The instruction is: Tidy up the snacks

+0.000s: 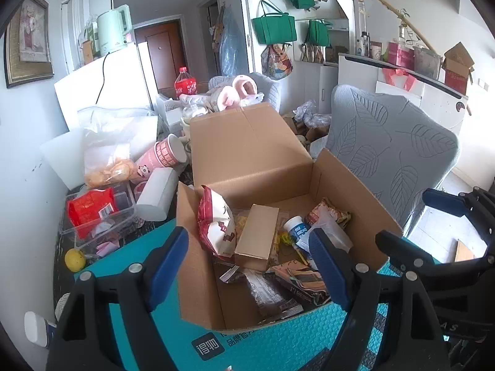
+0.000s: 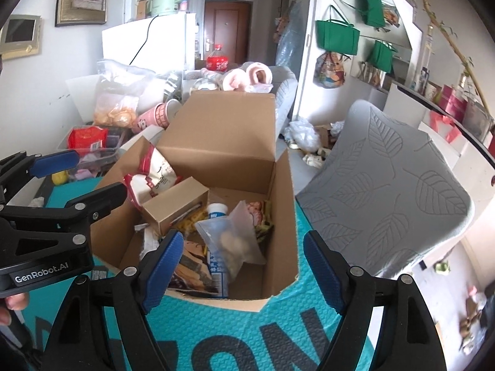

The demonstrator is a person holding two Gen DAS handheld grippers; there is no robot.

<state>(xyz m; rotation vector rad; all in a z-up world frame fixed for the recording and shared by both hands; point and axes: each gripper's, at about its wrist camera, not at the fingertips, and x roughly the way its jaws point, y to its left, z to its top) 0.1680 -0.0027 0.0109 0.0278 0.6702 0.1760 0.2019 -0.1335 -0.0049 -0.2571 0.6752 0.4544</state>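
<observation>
Where black casing shows, "GenRobot.AI" on left hand-held gripper (image 2: 71,177).

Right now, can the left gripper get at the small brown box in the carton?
Probably yes. The left gripper is open and empty, the carton is open-topped, and the small brown box lies on top of the snacks.
</observation>
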